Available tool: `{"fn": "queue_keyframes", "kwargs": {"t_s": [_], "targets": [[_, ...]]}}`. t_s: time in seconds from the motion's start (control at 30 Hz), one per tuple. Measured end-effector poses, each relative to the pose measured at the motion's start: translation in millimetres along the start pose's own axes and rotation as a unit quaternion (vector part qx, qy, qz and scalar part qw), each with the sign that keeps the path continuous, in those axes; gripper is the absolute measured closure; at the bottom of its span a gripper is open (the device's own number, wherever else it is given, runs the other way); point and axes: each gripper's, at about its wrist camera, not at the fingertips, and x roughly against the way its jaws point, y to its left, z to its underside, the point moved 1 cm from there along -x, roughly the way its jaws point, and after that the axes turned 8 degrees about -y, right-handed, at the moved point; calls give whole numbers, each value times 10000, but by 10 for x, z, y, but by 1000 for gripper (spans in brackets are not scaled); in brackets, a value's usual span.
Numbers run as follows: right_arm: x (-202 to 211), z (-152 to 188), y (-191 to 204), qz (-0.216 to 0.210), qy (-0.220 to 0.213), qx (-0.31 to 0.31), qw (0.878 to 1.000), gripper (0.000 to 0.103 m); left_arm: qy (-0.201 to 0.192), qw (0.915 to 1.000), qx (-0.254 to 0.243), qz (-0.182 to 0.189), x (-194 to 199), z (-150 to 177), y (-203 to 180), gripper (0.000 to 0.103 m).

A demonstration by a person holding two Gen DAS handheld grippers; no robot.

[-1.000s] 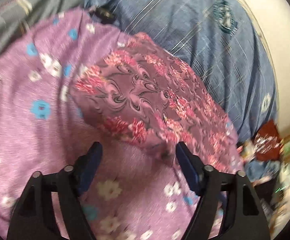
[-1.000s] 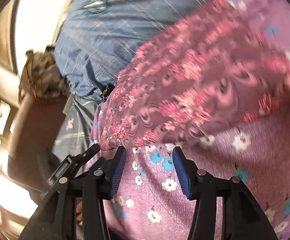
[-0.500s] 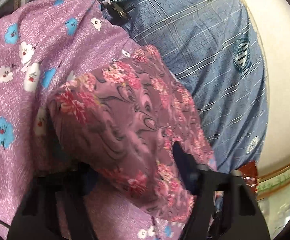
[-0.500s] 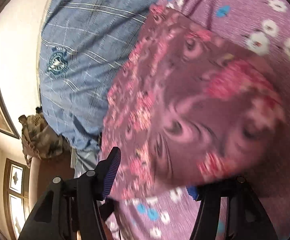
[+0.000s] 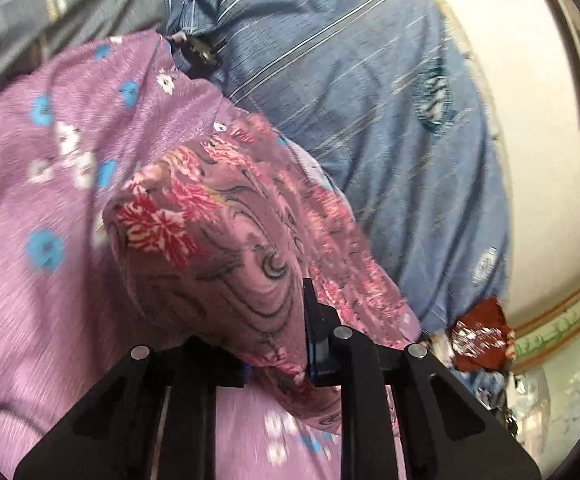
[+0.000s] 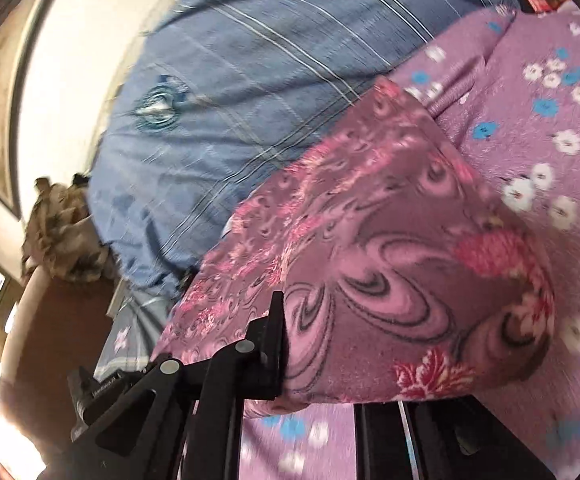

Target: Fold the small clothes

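1. The left gripper (image 5: 278, 344) is holding the near edge of the mauve swirl-print garment (image 5: 226, 256); its jaws are closed on the cloth, which drapes over one finger and hides it.
2. The right gripper (image 6: 354, 344) is gripping the same garment (image 6: 390, 264) at its near edge; one jaw shows pressed against the cloth, the other is buried under the fold.
3. The garment is lying bunched and partly raised over the lilac flowered sheet (image 5: 42, 264), with the blue striped cloth (image 5: 362, 92) just beyond it on the far side.
4. Judging from the grip, the step in hand is carrying the near edge across to make a fold.
5. To do it well, both hands should be travelling level and together, keeping the edge taut between them so the cloth is not sagging in the middle.
6. The edge should be landing square on the far edge before either grip is loosened; pinching the lilac sheet underneath is the risk.
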Motion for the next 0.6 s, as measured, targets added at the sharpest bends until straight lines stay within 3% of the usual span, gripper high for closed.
{"fn": "queue_keyframes", "kwargs": {"t_s": [0.13, 0.23, 0.33, 0.4, 0.47, 0.6], "targets": [[509, 278, 55, -35, 47, 283, 9996, 91, -15, 9993, -356, -67, 442, 290, -34, 86], [546, 496, -153, 350, 483, 239, 9979, 89, 161, 9979, -491, -380, 603, 606, 131, 84], [409, 570, -473, 823, 1139, -456, 9890, 72, 584, 9927, -596, -874, 416, 778, 346, 76], [540, 504, -490, 838, 1062, -630, 9888, 62, 583, 9939, -589, -733, 406, 750, 377, 72], [726, 440, -402, 766, 951, -415, 9916, 53, 676, 9949, -616, -436, 388, 719, 330, 47], [996, 396, -172, 692, 966, 198, 9927, 57, 454, 9985, -268, -162, 364, 701, 341, 42]]}}
